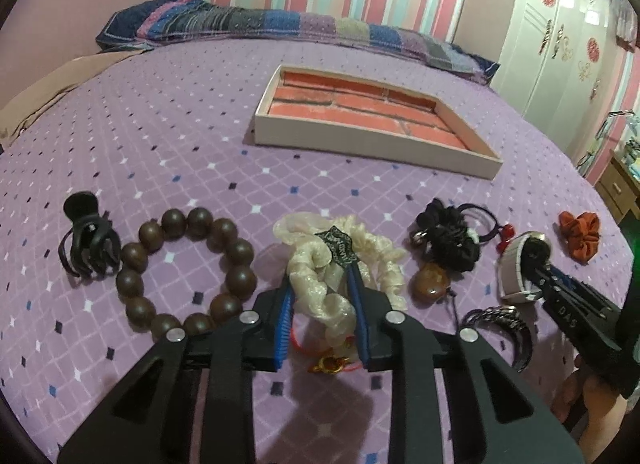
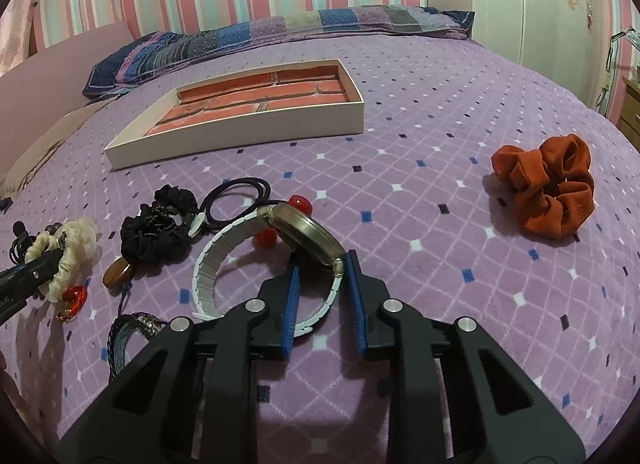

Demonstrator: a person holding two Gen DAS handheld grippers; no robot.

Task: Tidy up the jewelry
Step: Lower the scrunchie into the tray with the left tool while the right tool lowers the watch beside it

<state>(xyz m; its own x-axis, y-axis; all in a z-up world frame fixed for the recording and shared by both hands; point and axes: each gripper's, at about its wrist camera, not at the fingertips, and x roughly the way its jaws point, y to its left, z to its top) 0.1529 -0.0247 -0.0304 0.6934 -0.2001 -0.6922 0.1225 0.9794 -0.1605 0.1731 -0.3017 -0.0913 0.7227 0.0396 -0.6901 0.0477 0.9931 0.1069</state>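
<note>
My left gripper [image 1: 320, 264] straddles a cream scrunchie [image 1: 340, 264] lying on the purple bedspread; its blue pads sit on either side of the fabric, and I cannot tell if they grip it. My right gripper [image 2: 323, 260] brackets a white-strapped watch [image 2: 304, 238], its pads close against the watch case. The same watch shows in the left wrist view [image 1: 516, 268]. A shallow white tray [image 1: 360, 144] with a brick-pattern lining lies farther back and holds nothing; it also shows in the right wrist view [image 2: 256, 124].
Around lie a black claw clip [image 1: 86, 240], a brown bead bracelet [image 1: 184, 272], a black scrunchie [image 2: 154, 230], black hair ties [image 2: 236, 198], an amber pendant [image 2: 118, 272], an orange scrunchie [image 2: 548, 184], a dark braided bracelet [image 1: 504, 324] and a red cord charm [image 1: 328, 362]. Pillows [image 1: 240, 22] line the far edge.
</note>
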